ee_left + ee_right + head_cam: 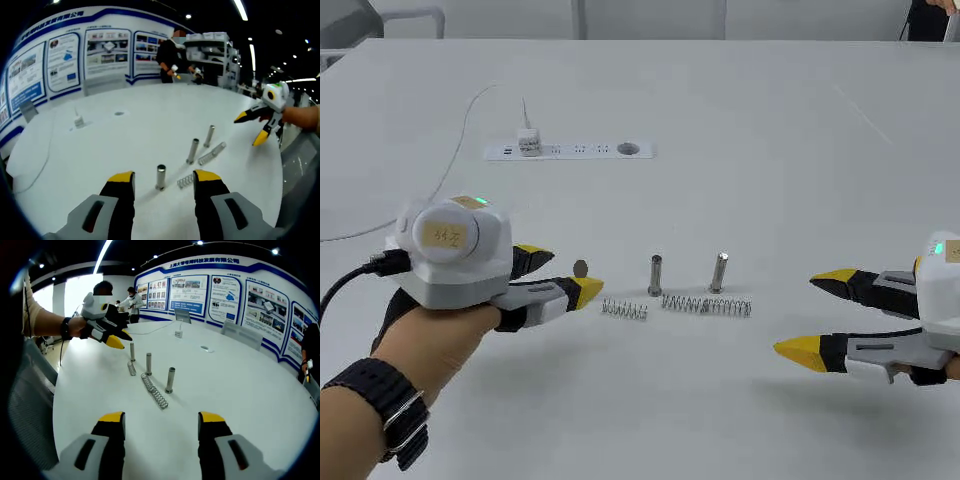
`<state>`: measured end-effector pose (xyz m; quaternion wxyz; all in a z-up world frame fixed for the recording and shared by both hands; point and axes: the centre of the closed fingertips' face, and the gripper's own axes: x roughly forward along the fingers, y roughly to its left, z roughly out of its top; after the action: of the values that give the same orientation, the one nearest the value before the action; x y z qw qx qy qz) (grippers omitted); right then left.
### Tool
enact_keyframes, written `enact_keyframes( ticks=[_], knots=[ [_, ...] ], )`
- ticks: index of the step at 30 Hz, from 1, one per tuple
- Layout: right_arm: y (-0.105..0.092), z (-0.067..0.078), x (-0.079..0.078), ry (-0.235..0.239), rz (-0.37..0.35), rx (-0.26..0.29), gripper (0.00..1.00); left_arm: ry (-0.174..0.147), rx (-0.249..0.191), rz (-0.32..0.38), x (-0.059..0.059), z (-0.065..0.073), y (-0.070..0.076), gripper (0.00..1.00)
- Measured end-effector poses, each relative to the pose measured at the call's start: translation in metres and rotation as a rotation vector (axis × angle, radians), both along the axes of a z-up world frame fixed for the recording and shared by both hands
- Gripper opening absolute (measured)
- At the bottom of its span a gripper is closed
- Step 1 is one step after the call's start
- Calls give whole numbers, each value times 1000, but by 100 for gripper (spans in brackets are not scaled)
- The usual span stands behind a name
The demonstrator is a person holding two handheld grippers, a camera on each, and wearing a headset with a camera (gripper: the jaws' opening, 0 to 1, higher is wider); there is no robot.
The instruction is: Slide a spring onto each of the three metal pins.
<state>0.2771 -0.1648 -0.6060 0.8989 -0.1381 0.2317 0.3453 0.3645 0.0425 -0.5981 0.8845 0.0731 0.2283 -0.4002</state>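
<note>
A: Nearest us, at lower left of the head view, is the left hand point(430, 340), with a dark wrist strap point(385, 412) behind it. How do we label its pose?

B: It cups the left gripper point(560, 270) from below, held level over the white table point(770, 150) and pointing right. The yellow-tipped jaws stand parted with nothing in them.

A: And the other side?

B: The right gripper point(798, 315) enters from the right and points left. Its jaws are spread wide and empty, well apart from the work.

A: Where do we place the pins?

B: Three silvery cylinders stand upright in a row between the grippers. The left pin point(581, 268) shows at the left gripper's tips; we cannot tell whether it stands between them or just beyond. The middle pin point(655, 275) and right pin point(719, 272) follow.

A: And the springs?

B: All lie flat on the table, on our side of the row. The short spring point(624, 309) lies between the left and middle pins. The second spring point(682, 302) and third spring point(728, 307) lie end to end, just before the middle and right pins.
</note>
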Motion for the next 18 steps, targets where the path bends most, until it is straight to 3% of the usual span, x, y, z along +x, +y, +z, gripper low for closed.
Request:
enact_keyframes(
  ticks=[18],
  knots=[
    [1, 1, 1, 3, -2, -4, 51, -44, -41, -100, -25, -3, 5, 64]
  ],
)
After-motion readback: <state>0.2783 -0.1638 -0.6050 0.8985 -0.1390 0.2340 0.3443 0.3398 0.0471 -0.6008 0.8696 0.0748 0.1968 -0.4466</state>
